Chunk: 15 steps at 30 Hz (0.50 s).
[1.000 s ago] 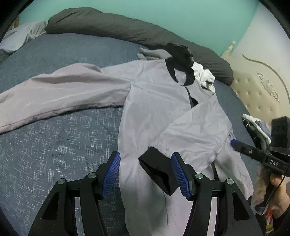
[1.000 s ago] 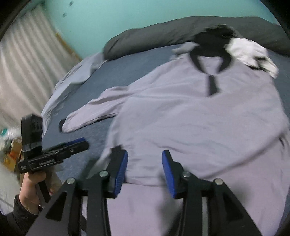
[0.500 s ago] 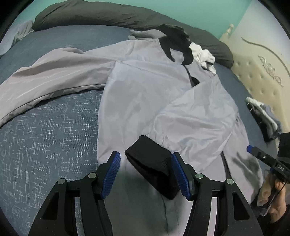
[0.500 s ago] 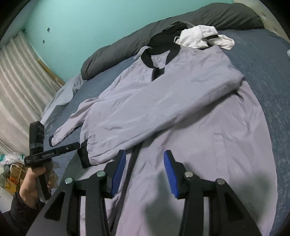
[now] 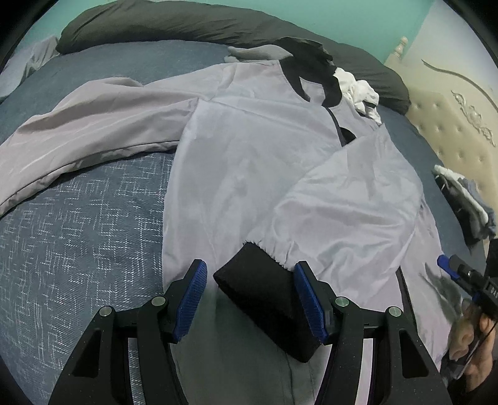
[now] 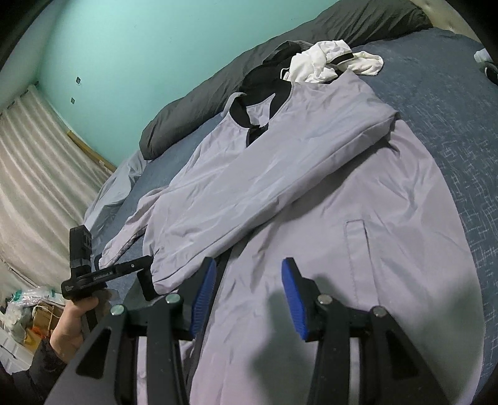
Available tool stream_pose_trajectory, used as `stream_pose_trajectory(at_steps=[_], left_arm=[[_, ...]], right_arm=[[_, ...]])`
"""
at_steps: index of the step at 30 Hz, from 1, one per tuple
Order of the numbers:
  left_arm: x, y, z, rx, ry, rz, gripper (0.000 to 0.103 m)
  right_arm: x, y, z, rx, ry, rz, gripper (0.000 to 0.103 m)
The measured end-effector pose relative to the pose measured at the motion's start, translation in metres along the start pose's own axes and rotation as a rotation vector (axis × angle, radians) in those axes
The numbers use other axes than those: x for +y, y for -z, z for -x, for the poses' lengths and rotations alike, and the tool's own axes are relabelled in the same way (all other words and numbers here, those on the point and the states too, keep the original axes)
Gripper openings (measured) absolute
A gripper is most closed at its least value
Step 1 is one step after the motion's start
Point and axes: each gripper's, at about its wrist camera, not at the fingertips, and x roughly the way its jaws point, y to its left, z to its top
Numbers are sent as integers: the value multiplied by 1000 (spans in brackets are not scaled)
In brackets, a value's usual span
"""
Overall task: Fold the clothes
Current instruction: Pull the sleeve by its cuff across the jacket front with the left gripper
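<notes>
Left wrist view: the jacket (image 5: pixel 249 162) lies front-up on the bed (image 5: pixel 77 218), collar (image 5: pixel 311 81) toward the pillow (image 5: pixel 186 21). One sleeve (image 5: pixel 342 202) is folded across the chest, and its black cuff (image 5: pixel 267 296) sits between the spread blue pads of the left gripper (image 5: pixel 250 299). The jaws are wide apart and grasp nothing; the cuff rests on the jacket body, near the right-hand pad, though whether it touches that pad cannot be told. The other sleeve (image 5: pixel 77 131) stretches out flat over the bedcover, well away from the body. A white garment (image 5: pixel 361 93) lies bunched beside the collar, and more clothes (image 5: pixel 467 202) sit at the bed's edge by the headboard (image 5: pixel 460 124).

Right wrist view: the right gripper (image 6: pixel 247 296) hovers over the jacket's lower front beside the zip, its jaws also released and empty. The folded sleeve (image 6: pixel 264 174) crosses the body on a slant from the shoulder down to the hem side — a clean single layer, a little creased. The left gripper (image 6: pixel 124 271) shows at the cuff end, held by a hand (image 6: pixel 71 330).

By these pictures the fold is partway: one sleeve lies in, one lies out, and the body is at full length. What is left, judging by that, is bringing the outstretched sleeve across and then doubling the body up — plus the other garments nearby, which lie unfolded.
</notes>
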Motion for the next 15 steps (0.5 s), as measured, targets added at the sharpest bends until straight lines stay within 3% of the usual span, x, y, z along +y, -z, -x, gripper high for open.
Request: stream_pose_trajectory(at_steps=[2, 4, 6, 8, 15], left_arm=[[0, 0, 0, -2, 6, -2, 59], [2, 0, 1, -7, 9, 7, 50], [4, 0, 3, -8, 11, 16, 30], [6, 0, 4, -7, 23, 24, 18], [0, 0, 18, -20, 51, 18, 10]], right_arm=[[-1, 0, 0, -1, -2, -7, 45], [-1, -1, 1, -4, -3, -10, 45], [0, -1, 2, -7, -4, -8, 45], [0, 0, 3, -9, -4, -6, 45], [1, 0, 5, -19, -4, -5, 45]])
